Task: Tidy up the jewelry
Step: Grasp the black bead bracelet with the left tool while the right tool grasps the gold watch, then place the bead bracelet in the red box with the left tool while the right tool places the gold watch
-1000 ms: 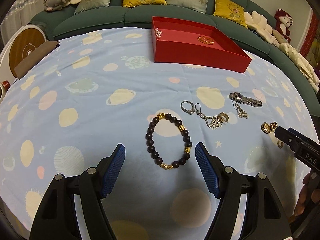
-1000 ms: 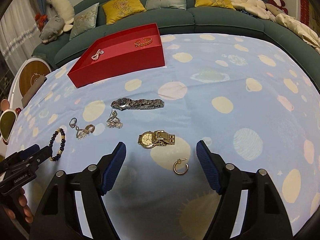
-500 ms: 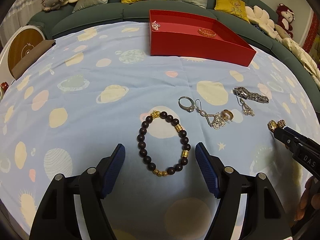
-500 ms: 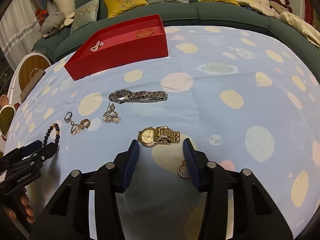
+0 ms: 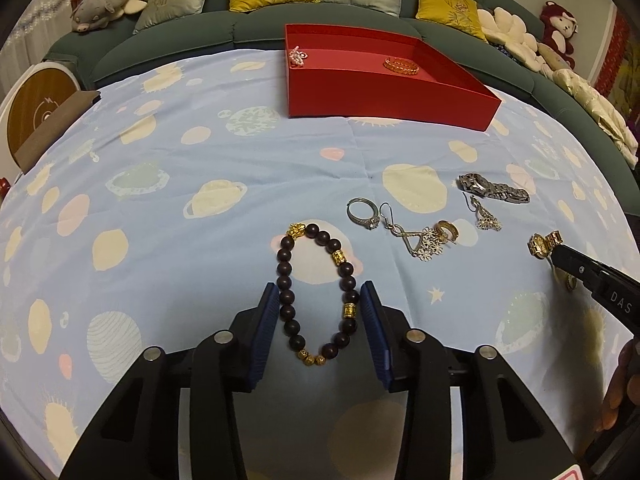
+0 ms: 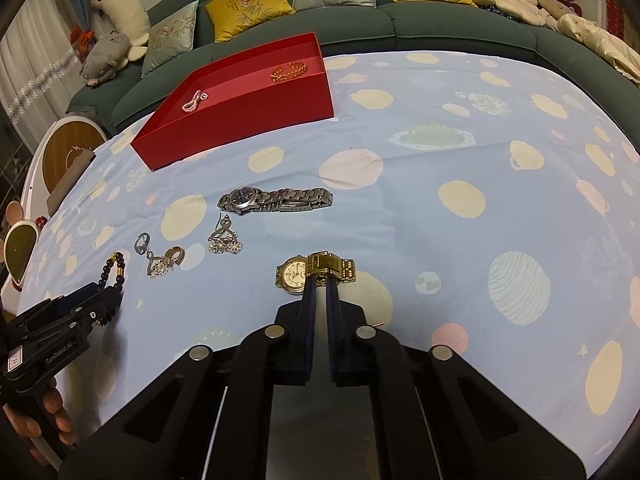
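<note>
Both grabs underway: my right gripper (image 6: 320, 282) pinches the gold watch (image 6: 316, 271), left gripper (image 5: 319, 312) closing around the bead bracelet (image 5: 316, 292); next lift to the red tray (image 5: 384, 92).

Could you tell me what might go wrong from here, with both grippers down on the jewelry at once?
The right gripper pinches only the folded gold band of the gold watch at its tips, so the heavier dial could swing or slip free on lifting. The left gripper jaws are closing on the beaded bracelet, squeezing the loop; beads may roll out or the blue tablecloth may get pinched. The gold hoop earring beside the right gripper could be dragged.
</note>
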`<state>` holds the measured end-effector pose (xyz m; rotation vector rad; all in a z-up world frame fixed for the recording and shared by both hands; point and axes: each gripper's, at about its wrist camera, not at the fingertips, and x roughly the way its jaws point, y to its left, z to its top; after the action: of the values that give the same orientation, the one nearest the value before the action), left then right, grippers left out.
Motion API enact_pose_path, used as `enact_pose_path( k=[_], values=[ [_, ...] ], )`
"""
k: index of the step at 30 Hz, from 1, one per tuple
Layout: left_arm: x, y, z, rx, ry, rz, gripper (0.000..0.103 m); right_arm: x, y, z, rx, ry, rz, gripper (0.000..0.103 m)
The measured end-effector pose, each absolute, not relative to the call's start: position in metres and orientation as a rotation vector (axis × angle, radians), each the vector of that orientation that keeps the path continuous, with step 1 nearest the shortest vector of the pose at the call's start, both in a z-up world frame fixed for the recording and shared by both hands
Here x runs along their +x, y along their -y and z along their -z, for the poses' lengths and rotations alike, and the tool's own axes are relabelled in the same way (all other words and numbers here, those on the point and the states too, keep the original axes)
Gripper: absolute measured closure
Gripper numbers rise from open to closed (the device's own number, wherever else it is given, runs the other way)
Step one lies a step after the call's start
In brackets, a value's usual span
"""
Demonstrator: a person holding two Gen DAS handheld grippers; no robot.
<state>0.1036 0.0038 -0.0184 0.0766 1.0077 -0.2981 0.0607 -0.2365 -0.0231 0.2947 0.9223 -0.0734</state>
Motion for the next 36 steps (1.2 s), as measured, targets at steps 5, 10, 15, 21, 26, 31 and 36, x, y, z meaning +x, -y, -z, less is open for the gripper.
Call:
enact_pose_path(
  k=[5,10,15,21,26,31,36],
  values=[
    [0.102,-0.005,0.017,0.039,-1.031,0.349,0.092,0.055,0.236,0.010,0.307,-0.886,0.058,0.102],
    [0.097,-0.004,0.008,0.032,-1.016,0.379,0.098,0.051,0.230,-0.005,0.305,-0.855,0.030,0.103],
    [0.092,-0.003,-0.003,0.021,-0.996,0.405,0.098,0.045,0.225,-0.022,0.296,-0.815,-0.001,0.103],
    [0.088,-0.002,-0.024,-0.017,-0.967,0.436,0.098,0.037,0.223,-0.044,0.299,-0.766,-0.025,0.103],
    [0.082,-0.002,-0.051,-0.042,-0.918,0.469,0.098,0.031,0.222,-0.061,0.298,-0.730,-0.037,0.103],
    [0.081,-0.003,-0.063,-0.055,-0.901,0.479,0.098,0.042,0.232,-0.041,0.325,-0.797,-0.012,0.093],
    [0.082,-0.003,-0.051,-0.038,-0.931,0.469,0.098,0.053,0.246,0.005,0.358,-0.883,0.061,0.059]
  ],
)
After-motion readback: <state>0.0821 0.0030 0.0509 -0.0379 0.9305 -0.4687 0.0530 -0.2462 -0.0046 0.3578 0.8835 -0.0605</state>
